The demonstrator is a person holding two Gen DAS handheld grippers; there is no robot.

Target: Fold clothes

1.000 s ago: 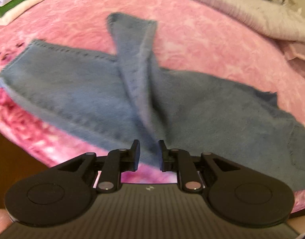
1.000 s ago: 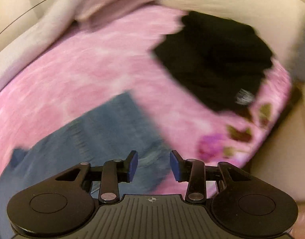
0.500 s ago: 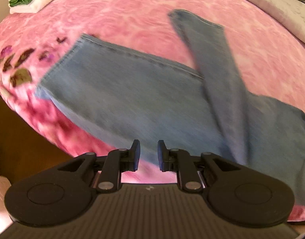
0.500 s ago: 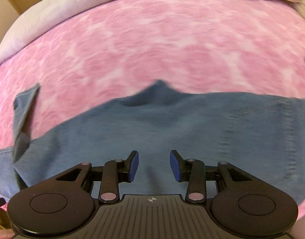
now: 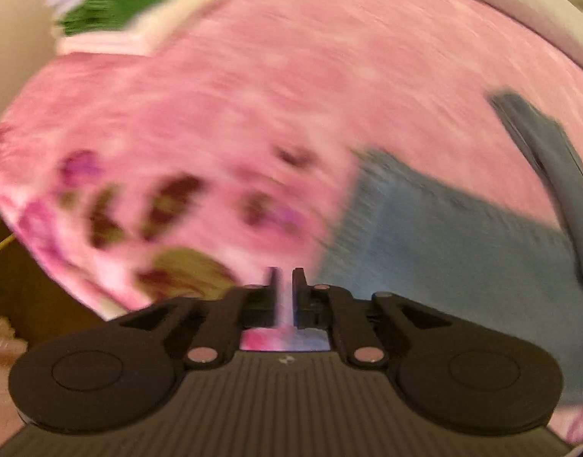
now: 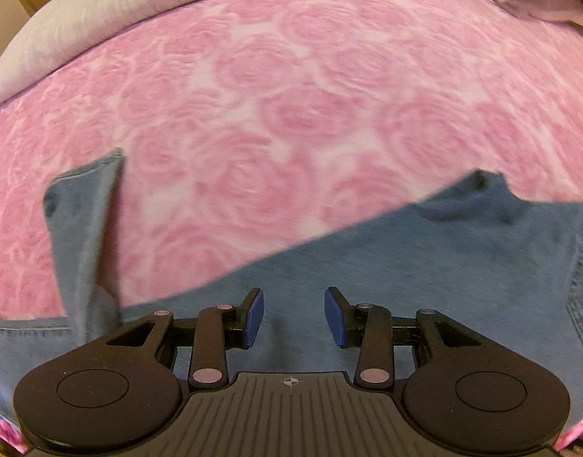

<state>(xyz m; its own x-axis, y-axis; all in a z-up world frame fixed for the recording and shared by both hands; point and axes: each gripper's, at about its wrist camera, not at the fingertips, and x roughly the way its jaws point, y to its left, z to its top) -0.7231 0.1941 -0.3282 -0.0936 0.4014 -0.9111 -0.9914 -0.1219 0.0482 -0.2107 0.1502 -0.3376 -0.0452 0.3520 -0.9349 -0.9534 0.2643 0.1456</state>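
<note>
Denim right under the right tool (image 6: 293, 314), whose blue pads stand well apart with nothing between them, hovering over the jeans (image 6: 425, 266). Jeans are spread along the near edge of the bed (image 6: 291, 95), one leg (image 6: 82, 228) flipped up and across onto the pink rose blanket, so they're not yet a neat bundle; I'd call it mid-fold at best, with the legs left to line up and double over. Left tool (image 5: 283, 293) is nearly closed, just a slim gap, gripping nothing, aimed at the floral blanket edge left of the jeans' hem. Farther back, a folded stack (image 5: 131, 11) of white, green and cream clothes sits done in the corner
</note>
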